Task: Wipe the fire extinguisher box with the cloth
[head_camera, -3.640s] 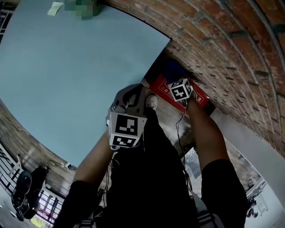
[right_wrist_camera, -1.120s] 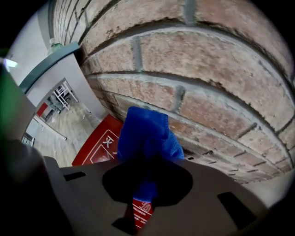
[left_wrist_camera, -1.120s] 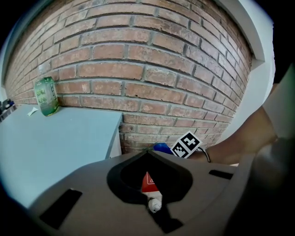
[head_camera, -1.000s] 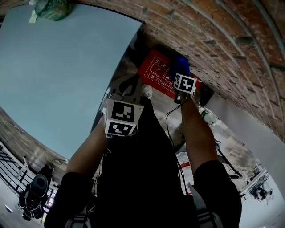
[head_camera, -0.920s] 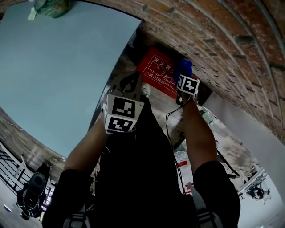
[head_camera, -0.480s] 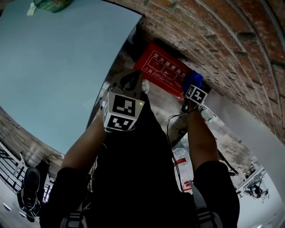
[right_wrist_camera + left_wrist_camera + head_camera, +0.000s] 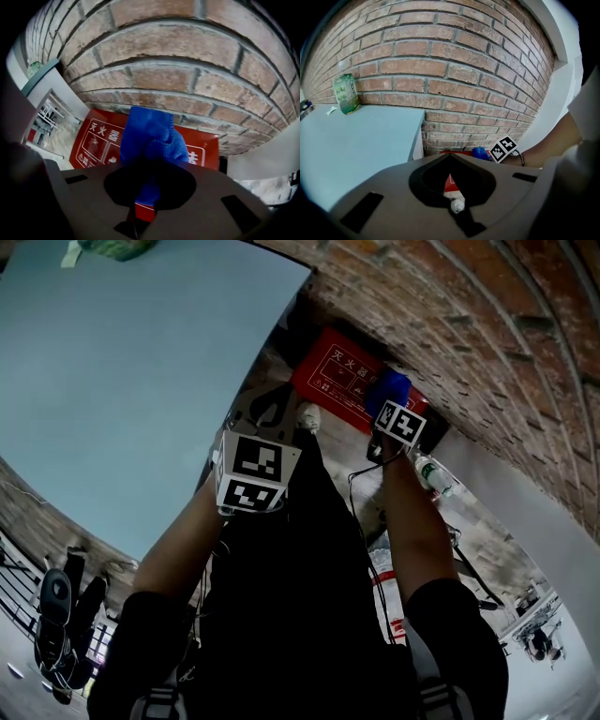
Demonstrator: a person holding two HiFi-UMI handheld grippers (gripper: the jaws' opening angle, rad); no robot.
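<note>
The red fire extinguisher box (image 7: 339, 379) lies on the floor against the brick wall; its printed lid (image 7: 96, 140) fills the lower part of the right gripper view. My right gripper (image 7: 150, 164) is shut on a bunched blue cloth (image 7: 151, 136), which presses on the box lid right of its middle. In the head view the blue cloth (image 7: 390, 390) shows just beyond the right gripper's marker cube (image 7: 401, 424). My left gripper (image 7: 450, 157) hangs shut and holds nothing, back from the box and left of the right one; the box (image 7: 451, 182) shows through its frame.
A light blue table (image 7: 141, 362) stands left of the box, with a green-labelled bottle (image 7: 346, 93) at its far corner. A plastic bottle (image 7: 433, 474) lies on the floor right of the box. The brick wall (image 7: 454, 70) is right behind. A white shoe (image 7: 307, 415) is near the box.
The right gripper slid the cloth along the lid to the box's right end, then came back a little toward the left. The left gripper has barely moved.
</note>
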